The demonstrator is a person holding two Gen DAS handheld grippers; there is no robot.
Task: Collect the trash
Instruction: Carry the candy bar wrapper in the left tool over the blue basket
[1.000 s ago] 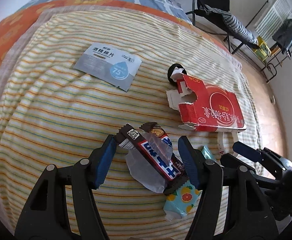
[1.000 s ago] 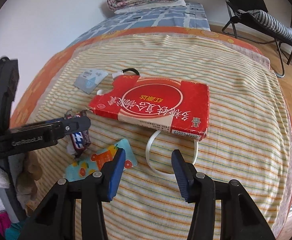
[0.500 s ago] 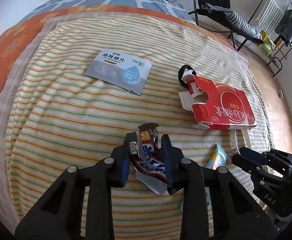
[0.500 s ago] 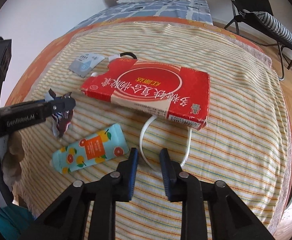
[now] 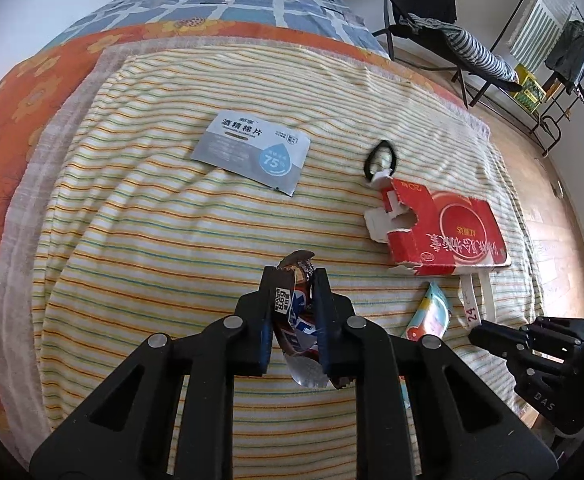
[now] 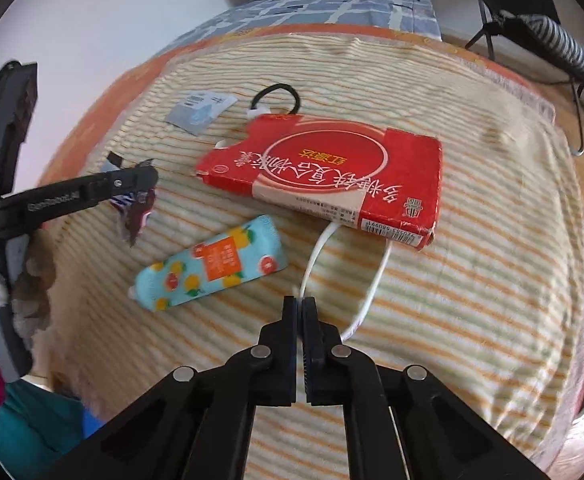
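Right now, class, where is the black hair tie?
The hair tie lies on the striped blanket, touching the red box's torn far end, right of the grey wipe packet in the left wrist view.

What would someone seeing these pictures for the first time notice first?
Probably the torn red carton lying flat in the middle of the striped blanket, with a white strap looping out from under it. The right gripper is shut on that strap, while the left gripper is closing on a crumpled candy wrapper. A citrus-print pouch lies between them.
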